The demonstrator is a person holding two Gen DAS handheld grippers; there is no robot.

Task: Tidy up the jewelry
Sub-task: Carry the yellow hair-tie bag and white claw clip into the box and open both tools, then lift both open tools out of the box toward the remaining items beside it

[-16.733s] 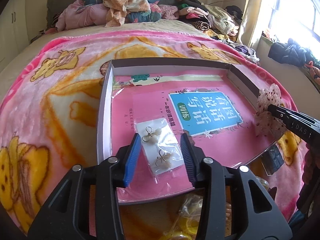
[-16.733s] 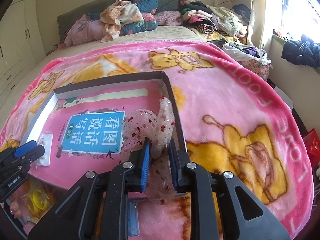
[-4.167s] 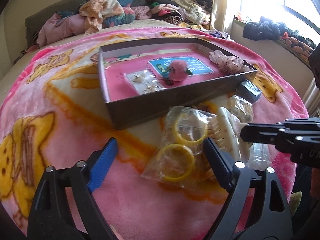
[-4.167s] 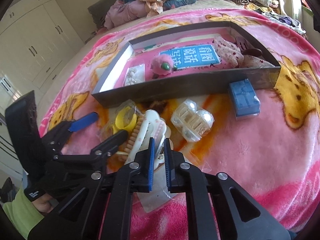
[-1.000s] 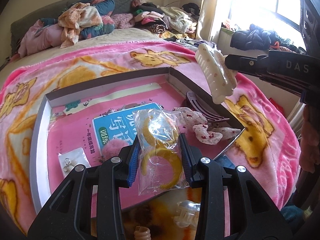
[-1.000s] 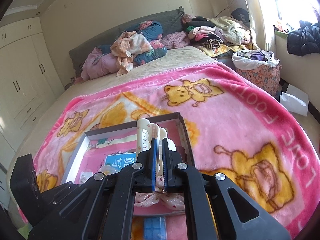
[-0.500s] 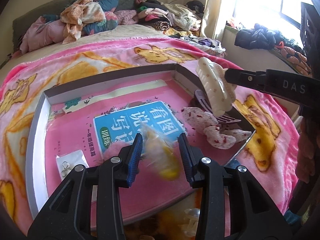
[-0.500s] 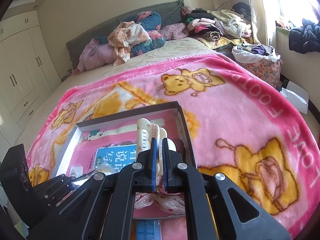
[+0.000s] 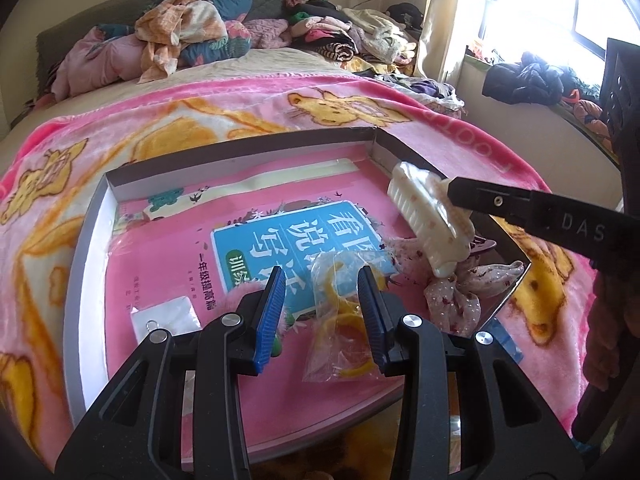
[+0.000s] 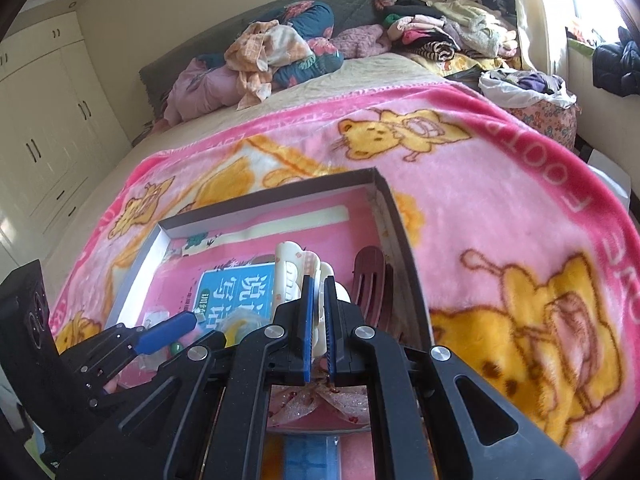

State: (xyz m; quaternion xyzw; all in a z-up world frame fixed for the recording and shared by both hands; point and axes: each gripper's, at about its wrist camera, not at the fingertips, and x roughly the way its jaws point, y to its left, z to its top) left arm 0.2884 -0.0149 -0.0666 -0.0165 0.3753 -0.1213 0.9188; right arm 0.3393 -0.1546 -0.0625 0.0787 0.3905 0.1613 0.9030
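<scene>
A shallow grey box [image 9: 92, 216] lined with a pink book lies on the pink blanket. My left gripper [image 9: 322, 312] is open above the box floor. A clear bag of yellow bangles [image 9: 340, 312] lies between its fingers, resting on the book. My right gripper [image 10: 316, 320] is shut on a cream hair claw clip [image 9: 428, 220], held above the box's right side; the clip also shows in the right wrist view [image 10: 292, 276]. A dotted fabric scrunchie [image 9: 460, 284], a dark red hair clip [image 10: 370, 284] and an earring card [image 9: 168, 316] lie in the box.
A blue case [image 10: 312, 456] lies on the blanket just outside the box's near wall. Piled clothes [image 9: 180, 36] cover the far end of the bed. A window ledge with dark clothing [image 9: 532, 80] is at the right.
My left gripper has opened and let go of the bangle bag, which now lies on the book. My right gripper has brought the claw clip lower, over the box's right side.
</scene>
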